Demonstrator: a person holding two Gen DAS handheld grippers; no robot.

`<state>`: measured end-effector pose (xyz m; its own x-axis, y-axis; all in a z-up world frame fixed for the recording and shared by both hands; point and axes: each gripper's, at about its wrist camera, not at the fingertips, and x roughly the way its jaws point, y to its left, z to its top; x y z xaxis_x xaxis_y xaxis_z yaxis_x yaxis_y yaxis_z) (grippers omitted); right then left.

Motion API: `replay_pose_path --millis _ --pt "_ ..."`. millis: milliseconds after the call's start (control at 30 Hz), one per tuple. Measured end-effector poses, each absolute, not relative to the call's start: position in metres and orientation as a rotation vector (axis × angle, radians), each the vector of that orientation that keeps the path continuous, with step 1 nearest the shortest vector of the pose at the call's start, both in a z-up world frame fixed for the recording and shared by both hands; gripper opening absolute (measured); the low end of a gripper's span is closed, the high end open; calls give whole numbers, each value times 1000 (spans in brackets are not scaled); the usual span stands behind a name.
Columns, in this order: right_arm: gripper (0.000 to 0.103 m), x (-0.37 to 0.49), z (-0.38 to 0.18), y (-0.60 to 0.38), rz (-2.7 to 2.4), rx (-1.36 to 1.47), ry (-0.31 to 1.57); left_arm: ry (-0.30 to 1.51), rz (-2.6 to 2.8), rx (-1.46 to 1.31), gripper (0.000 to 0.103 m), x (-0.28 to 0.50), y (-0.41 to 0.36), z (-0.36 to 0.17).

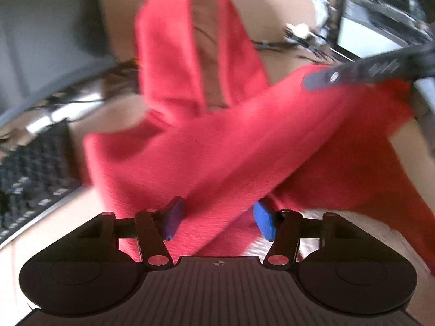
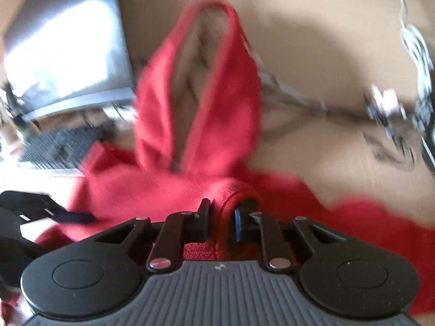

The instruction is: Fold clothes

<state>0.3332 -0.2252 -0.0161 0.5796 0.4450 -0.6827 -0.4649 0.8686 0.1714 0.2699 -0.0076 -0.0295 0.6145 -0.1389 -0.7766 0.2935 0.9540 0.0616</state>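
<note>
Nearest, the right gripper [image 2: 221, 221] is clamped on a fold of the red hoodie [image 2: 163, 190]. The left gripper [image 1: 217, 218] stands half open astride the cloth, pads clear. The hoodie sprawls across the desk [image 2: 312, 54], hood farthest; white marks near its top are too blurred to read.

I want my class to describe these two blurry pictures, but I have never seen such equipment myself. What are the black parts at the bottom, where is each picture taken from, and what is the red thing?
Each picture comes from a camera fixed on a hand-held gripper, looking forward along its two fingers; a person carries one in each hand. The black parts at the bottom are the gripper itself.

On the table lies a red hoodie, hood pointing away. Around it are a keyboard, a monitor and cables.

In the left view, the left gripper has cloth between its blue-tipped fingers, which stand apart. In the right view, the right gripper is shut on a fold of the hoodie.

Each gripper also shows at the edge of the other's picture.
</note>
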Motion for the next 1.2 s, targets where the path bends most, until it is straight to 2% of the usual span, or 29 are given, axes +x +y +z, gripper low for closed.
replay_pose_path --millis 33,100,133,200,267,500,800,933,1200 --pt "19 331 -25 -229 491 -23 816 874 -252 204 68 269 -11 -32" --pt "32 323 -25 -243 447 58 817 875 -262 210 76 268 -14 -34" --pt "42 315 -20 -255 420 114 796 877 -263 203 80 269 -14 -35" --pt "50 296 -9 -284 310 199 735 876 -258 194 82 270 -14 -37" --pt "50 279 -2 -316 171 270 687 868 -249 180 84 270 -14 -39" --pt "50 265 -36 -401 -230 480 703 858 -220 151 88 270 -12 -41" --pt "51 292 -53 -404 -303 482 655 888 -179 147 93 274 -14 -40" --pt "60 302 -57 -404 -255 481 620 898 -167 144 93 275 -14 -40" --pt "62 336 -62 -393 -39 475 604 917 -149 142 94 278 -16 -39"
